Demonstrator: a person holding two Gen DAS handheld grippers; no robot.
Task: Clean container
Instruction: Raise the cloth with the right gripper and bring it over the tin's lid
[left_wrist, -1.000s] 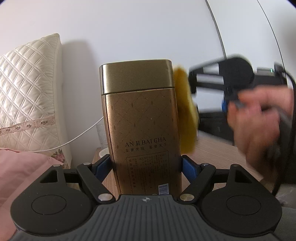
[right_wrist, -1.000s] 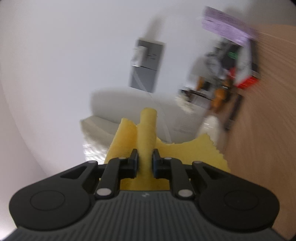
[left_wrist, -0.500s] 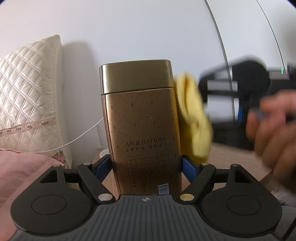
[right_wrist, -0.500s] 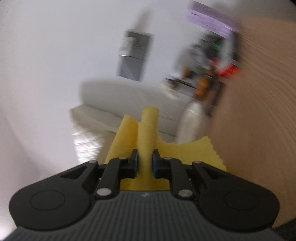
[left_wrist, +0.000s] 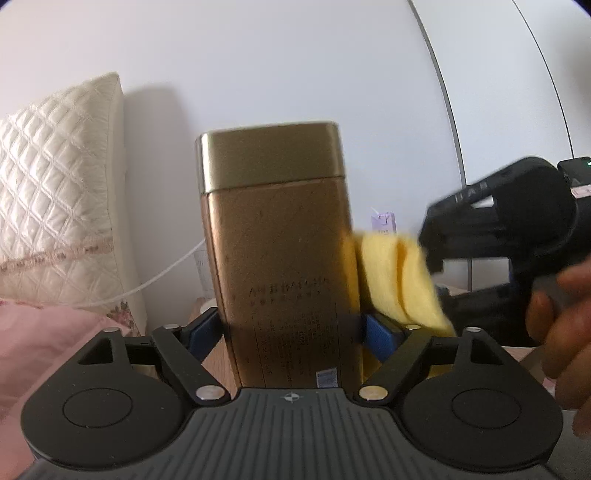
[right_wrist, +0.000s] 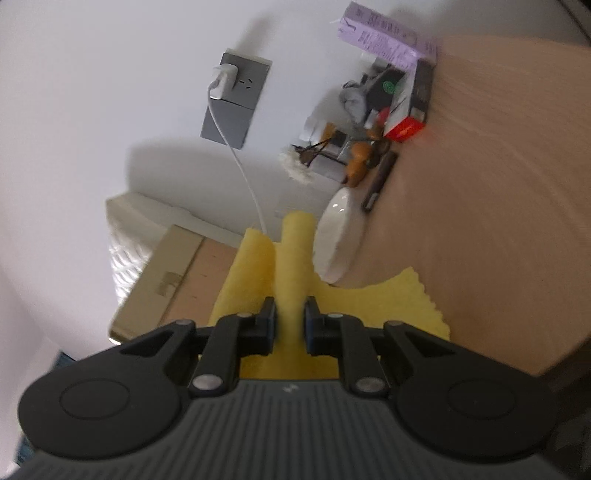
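Only the left view showed the whole tin (left_wrist: 277, 251), upright between the left tongs (left_wrist: 295, 332), whose jaws were opening, pads just off its sides. Right tongs (right_wrist: 290, 325) pinched a yellow cloth (right_wrist: 295, 258); their view alone showed the counter (right_wrist: 480, 184) and bowl (right_wrist: 338, 236).

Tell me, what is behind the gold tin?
Behind the tin, a white cable and a clear glass show at its left, against the wall. Anything directly behind is covered.
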